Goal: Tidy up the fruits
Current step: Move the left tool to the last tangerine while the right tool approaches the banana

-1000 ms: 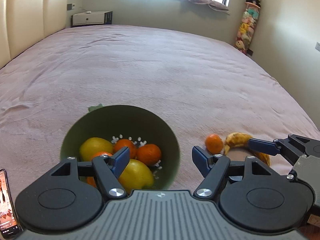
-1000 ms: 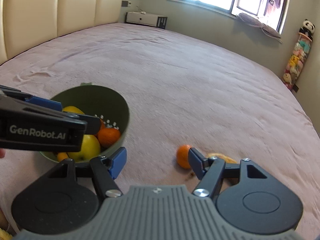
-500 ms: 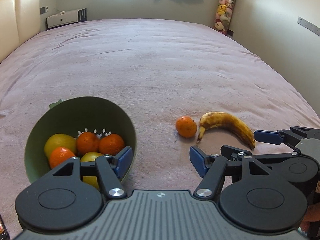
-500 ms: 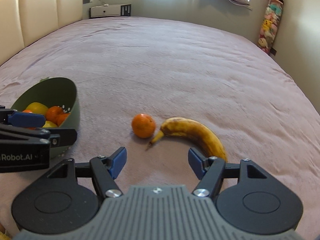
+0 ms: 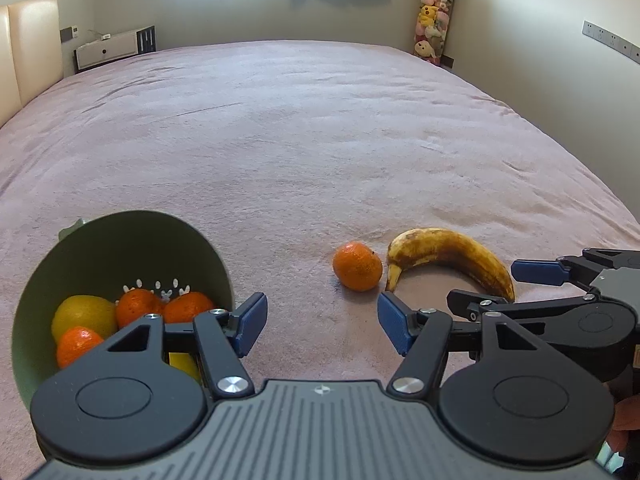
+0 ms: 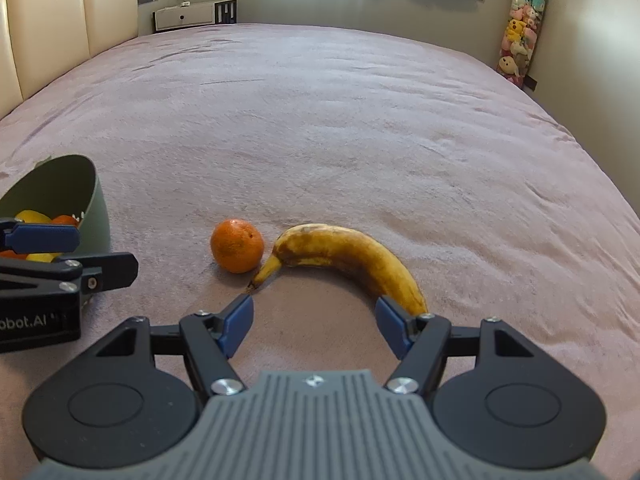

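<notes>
A green bowl (image 5: 192,240) lies on the pink bedspread at the lower left and holds several oranges and yellow fruits; it also shows in the right wrist view (image 6: 98,208). A loose orange (image 5: 357,266) and a spotted banana (image 5: 452,252) lie side by side to its right, also seen in the right wrist view as orange (image 6: 237,245) and banana (image 6: 352,254). My left gripper (image 5: 322,328) is open and empty, between the bowl and the orange. My right gripper (image 6: 314,322) is open and empty, just short of the banana.
The pink bedspread (image 5: 304,128) stretches far ahead. A cream headboard (image 6: 60,28) stands at the left, a white cabinet (image 6: 188,16) at the far wall, and a column of plush toys (image 5: 434,28) in the far right corner.
Both grippers have swung right, away from the bowl and toward the orange and banana. The bowl has shifted to the left of both views. The right gripper has come close to the banana.
</notes>
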Motion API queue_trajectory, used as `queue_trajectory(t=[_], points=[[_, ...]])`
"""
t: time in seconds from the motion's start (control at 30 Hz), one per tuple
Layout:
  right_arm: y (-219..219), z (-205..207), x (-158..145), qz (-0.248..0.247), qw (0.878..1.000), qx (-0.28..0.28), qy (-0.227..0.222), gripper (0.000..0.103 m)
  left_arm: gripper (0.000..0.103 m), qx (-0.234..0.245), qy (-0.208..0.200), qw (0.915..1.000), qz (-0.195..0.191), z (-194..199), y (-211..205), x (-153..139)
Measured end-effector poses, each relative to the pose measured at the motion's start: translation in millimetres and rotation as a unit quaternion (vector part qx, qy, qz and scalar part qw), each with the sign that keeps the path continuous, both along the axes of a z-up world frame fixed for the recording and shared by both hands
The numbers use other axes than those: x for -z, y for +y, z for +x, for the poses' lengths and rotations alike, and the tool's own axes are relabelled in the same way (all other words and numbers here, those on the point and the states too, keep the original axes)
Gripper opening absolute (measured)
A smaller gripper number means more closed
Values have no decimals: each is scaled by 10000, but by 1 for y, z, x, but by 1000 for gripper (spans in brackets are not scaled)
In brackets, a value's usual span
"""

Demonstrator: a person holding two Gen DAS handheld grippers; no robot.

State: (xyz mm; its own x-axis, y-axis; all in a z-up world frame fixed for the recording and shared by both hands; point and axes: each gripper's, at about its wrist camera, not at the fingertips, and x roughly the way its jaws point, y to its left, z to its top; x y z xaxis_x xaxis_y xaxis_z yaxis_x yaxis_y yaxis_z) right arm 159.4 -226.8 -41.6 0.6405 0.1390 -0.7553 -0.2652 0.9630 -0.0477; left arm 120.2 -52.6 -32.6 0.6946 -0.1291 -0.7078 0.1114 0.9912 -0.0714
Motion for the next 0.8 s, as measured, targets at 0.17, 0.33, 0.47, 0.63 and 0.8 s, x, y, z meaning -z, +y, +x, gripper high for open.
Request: queue_trajectory(t=[0.17, 0.33, 0.47, 0.63, 0.8], points=[[2, 12, 13, -344, 9992, -101, -161, 65, 74, 110, -6, 9999, -46, 9, -2, 7], [-11, 24, 27, -477, 9988, 78, -27, 65, 73, 180, 56, 9998, -103, 19, -9, 16], [-24, 33, 36, -472, 9985, 272, 95, 63, 69, 225, 97, 9995, -200, 27, -15, 22], [-28, 41, 42, -588, 9978, 302, 94, 61, 69, 383, 115, 9992, -19, 36, -25, 25], [-29, 49, 49, -647, 9972, 329, 180, 52, 65, 444, 260, 9986, 81, 48, -30, 36]])
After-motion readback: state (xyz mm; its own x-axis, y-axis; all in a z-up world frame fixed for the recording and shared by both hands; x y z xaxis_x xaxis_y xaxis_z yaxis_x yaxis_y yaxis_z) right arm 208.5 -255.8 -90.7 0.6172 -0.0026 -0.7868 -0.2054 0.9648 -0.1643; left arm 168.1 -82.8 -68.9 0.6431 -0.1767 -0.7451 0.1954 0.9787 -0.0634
